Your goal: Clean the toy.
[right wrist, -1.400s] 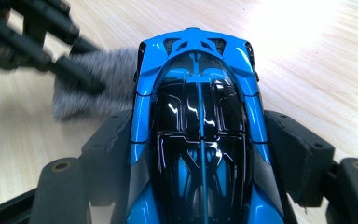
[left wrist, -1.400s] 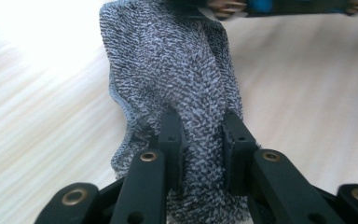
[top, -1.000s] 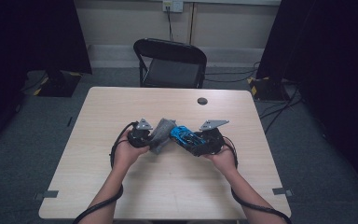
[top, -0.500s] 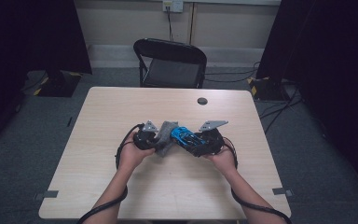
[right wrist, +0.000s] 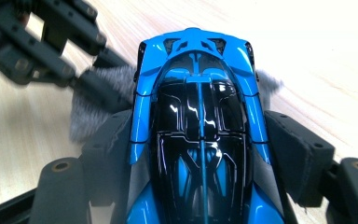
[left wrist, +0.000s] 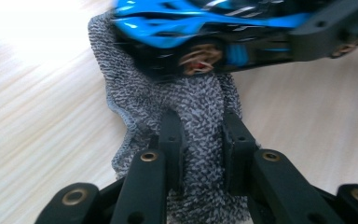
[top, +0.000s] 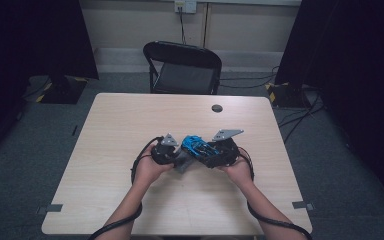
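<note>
My right gripper (right wrist: 200, 154) clamps the blue toy car (right wrist: 199, 116) by its flanks, nose pointing away from me. My left gripper (left wrist: 200, 140) is pinched on the grey cloth (left wrist: 186, 102), which lies under the car's underside (just beyond my left jaws). I should rub with short strokes, keeping the car steady and the cloth taut.

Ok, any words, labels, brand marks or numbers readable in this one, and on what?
None can be read.
Blue toy car: no lettering or number on its roof or sides.
Grey cloth: no tag or print.
Left gripper and right gripper: no markings.
Table: bare wood grain.
</note>
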Tool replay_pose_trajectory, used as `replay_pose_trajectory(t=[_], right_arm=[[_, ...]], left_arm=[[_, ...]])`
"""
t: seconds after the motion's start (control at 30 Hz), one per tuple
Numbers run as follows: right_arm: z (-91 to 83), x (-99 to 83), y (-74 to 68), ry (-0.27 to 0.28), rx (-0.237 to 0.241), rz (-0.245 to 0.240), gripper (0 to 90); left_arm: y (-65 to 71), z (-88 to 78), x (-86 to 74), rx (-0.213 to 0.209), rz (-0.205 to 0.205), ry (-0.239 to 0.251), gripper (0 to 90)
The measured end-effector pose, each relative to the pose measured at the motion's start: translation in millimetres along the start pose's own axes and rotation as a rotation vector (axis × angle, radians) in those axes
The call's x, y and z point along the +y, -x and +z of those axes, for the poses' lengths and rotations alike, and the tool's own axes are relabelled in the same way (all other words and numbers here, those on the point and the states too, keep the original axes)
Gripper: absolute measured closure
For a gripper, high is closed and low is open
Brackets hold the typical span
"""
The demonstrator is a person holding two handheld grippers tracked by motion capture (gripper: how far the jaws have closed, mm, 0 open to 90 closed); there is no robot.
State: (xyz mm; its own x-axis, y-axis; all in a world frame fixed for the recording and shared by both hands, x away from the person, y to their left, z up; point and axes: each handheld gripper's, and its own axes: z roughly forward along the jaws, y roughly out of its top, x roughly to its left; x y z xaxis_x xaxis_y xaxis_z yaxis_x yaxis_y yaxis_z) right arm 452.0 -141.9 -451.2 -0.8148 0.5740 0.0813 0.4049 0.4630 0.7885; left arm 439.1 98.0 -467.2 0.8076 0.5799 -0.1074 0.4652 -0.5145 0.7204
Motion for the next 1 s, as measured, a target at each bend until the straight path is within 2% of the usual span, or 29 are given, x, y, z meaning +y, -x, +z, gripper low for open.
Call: replay_pose_trajectory(t=[0.23, 0.47, 0.77, 0.9, 1.0], right_arm=[[0.8, -1.6, 2.0, 0.001, -0.003, 0.009, 27.9], [-2.2, -4.5, 4.5, 0.006, -0.013, 0.016, 28.0], [-5.7, -7.2, 9.5, 0.011, -0.021, 0.03, 28.0], [-6.7, -7.9, 10.2, 0.015, -0.021, 0.039, 27.9], [-6.8, -8.0, 11.2, 0.013, -0.023, 0.04, 28.0]], left_arm=[[23.1, 13.7, 4.9, -0.051, 0.041, 0.004, 73.8], [38.9, 26.6, 10.8, -0.1, 0.065, 0.007, 73.8], [53.5, 37.7, 14.9, -0.15, 0.071, 0.01, 73.8], [62.2, 42.7, 14.1, -0.201, 0.063, 0.021, 73.8], [66.3, 44.4, 13.8, -0.22, 0.069, 0.018, 73.8]])
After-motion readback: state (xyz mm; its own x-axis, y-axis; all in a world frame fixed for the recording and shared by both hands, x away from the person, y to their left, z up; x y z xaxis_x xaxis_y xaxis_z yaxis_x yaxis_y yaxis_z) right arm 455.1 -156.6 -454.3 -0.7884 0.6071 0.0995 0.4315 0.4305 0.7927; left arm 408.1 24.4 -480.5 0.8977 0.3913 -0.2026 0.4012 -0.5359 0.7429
